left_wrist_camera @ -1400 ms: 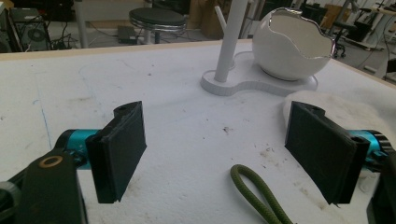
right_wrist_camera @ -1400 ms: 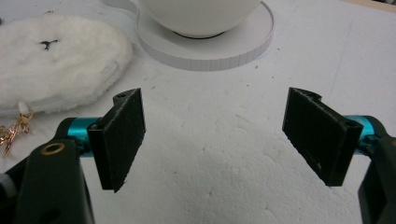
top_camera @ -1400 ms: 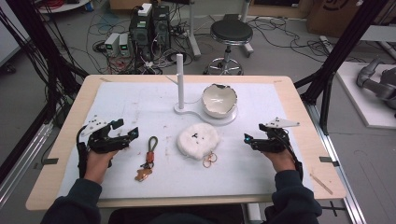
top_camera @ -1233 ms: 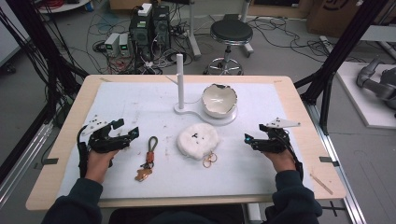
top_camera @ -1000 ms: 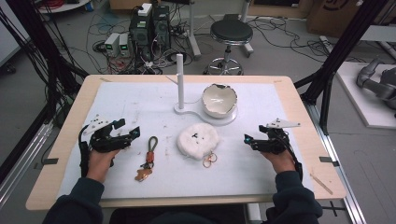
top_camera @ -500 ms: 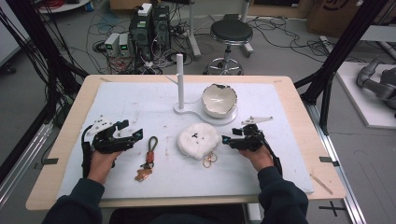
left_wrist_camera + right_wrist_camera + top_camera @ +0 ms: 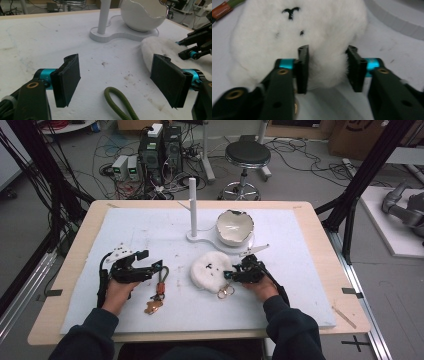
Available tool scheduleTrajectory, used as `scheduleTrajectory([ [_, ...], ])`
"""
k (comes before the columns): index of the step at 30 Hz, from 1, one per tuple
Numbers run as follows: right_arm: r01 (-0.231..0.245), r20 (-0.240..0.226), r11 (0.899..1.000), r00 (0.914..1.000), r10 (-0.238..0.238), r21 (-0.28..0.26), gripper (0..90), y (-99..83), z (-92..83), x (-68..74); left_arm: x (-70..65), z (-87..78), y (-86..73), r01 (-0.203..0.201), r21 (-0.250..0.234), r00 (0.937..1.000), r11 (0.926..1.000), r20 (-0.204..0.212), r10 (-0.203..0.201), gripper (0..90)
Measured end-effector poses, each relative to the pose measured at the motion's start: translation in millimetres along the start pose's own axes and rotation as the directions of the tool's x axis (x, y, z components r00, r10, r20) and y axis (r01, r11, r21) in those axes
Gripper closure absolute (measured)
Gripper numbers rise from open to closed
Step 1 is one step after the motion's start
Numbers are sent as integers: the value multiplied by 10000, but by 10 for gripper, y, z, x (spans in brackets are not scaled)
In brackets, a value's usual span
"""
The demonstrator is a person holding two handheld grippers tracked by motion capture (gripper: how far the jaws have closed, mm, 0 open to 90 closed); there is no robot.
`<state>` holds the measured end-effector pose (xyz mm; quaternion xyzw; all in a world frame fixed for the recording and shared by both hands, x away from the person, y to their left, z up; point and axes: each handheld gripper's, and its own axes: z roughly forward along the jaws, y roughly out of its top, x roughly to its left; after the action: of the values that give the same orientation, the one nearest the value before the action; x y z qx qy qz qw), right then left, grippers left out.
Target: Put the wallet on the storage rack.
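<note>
A white plush toy (image 7: 209, 270) with a small black face lies at the middle of the white mat, with metal key rings (image 7: 225, 292) at its near edge. My right gripper (image 7: 229, 275) is at its right edge. Its jaws have just been closing, and now both pads press into the fur of the plush (image 7: 299, 32); the right gripper (image 7: 327, 65) grips the toy's near lobe. My left gripper (image 7: 152, 260) stands open at the left, its jaws having just closed a little. An olive cord loop (image 7: 117, 102) lies on the mat below the left gripper (image 7: 116, 77), untouched.
A white stand with an upright pole (image 7: 192, 195) and a broken-egg-shaped bowl (image 7: 234, 226) sits behind the plush. The cord (image 7: 162, 276) runs to an orange and brass keychain (image 7: 152, 304). A wooden rim (image 7: 320, 250) borders the mat.
My right gripper moved left across the mat from the right side to the plush toy's edge and narrowed its jaws around the fur. The left gripper shifted slightly right toward the cord.
</note>
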<state>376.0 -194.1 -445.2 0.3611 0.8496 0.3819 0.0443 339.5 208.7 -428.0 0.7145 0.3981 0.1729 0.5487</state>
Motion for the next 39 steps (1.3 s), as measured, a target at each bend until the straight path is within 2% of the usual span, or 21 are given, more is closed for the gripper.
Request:
scheduleTrajectory([
  [1,202,17,9998,9998,-202,-23,749,3,-30,26,-26,21,1,-93,93,9999,9999,71,92,245],
  [5,456,1,9987,9990,-456,-243,787,7,-88,54,-73,46,6,-136,167,9996,9998,236,132,247],
  [7,704,-83,9946,9974,-712,-761,799,21,-141,87,-123,73,12,-190,205,9986,9996,491,180,247],
  [11,1223,-287,9756,9912,-1296,-1824,810,50,-250,177,-232,155,20,-325,386,9940,9987,1061,282,247],
  [12,1467,-478,9629,9857,-1615,-2264,811,62,-284,214,-300,211,18,-272,463,9888,9986,1481,201,242],
  [14,1529,-721,9543,9816,-1766,-2569,812,79,-310,256,-333,235,20,-285,490,9849,9984,1722,197,227],
  [16,1492,-937,9448,9786,-1834,-2916,812,100,-329,294,-403,277,22,-428,632,9761,9971,2155,282,227],
  [17,1477,-1119,9394,9754,-1902,-3094,812,111,-338,307,-464,326,10,-636,816,9679,9946,2479,415,227],
  [18,1370,-1393,9349,9716,-1912,-3275,812,120,-343,324,-496,353,-2,-720,940,9666,9930,2522,462,228],
  [20,1407,-1512,9286,9675,-2025,-3433,812,131,-348,340,-519,377,-13,-890,1089,9654,9901,2540,588,308],
  [21,1577,-1654,9229,9598,-2269,-3513,811,146,-345,387,-533,390,-21,-1080,1259,9627,9861,2608,721,466],
  [22,1745,-1549,9244,9589,-2378,-3392,810,151,-337,409,-555,399,-32,-1324,1523,9630,9794,2537,907,583],
  [25,1845,-1416,9284,9604,-2400,-3224,809,148,-319,416,-543,382,-27,-1312,1528,9635,9795,2522,897,694],
  [26,1939,-1234,9303,9624,-2419,-3114,805,143,-317,400,-533,351,-7,-1266,1222,9618,9844,2581,917,713],
  [29,1821,-1411,9391,9628,-2305,-2915,770,136,-309,377,-525,313,19,-1302,852,9623,9878,2510,1052,738],
  [31,1574,-2020,9574,9570,-2084,-2420,737,121,-268,349,-503,276,37,-1350,561,9625,9893,2444,1175,746],
  [34,1515,-2314,9678,9527,-1972,-2010,689,103,-235,335,-489,252,49,-1281,281,9608,9914,2511,1171,748],
  [35,1455,-2517,9702,9485,-1925,-1939,653,101,-223,330,-494,243,51,-1379,164,9573,9903,2587,1290,749],
  [36,1470,-2450,9671,9493,-1969,-2077,535,106,-219,326,-511,234,55,-1609,-58,9442,9869,2903,1557,758],
  [37,1379,-2313,9665,9545,-1880,-2164,476,109,-224,321,-511,234,55,-1609,-58,9442,9869,2903,1557,761],
  [39,1138,-2094,9663,9641,-1636,-2310,439,113,-233,282,-544,233,61,-1670,-260,9295,9856,3293,1662,764],
])
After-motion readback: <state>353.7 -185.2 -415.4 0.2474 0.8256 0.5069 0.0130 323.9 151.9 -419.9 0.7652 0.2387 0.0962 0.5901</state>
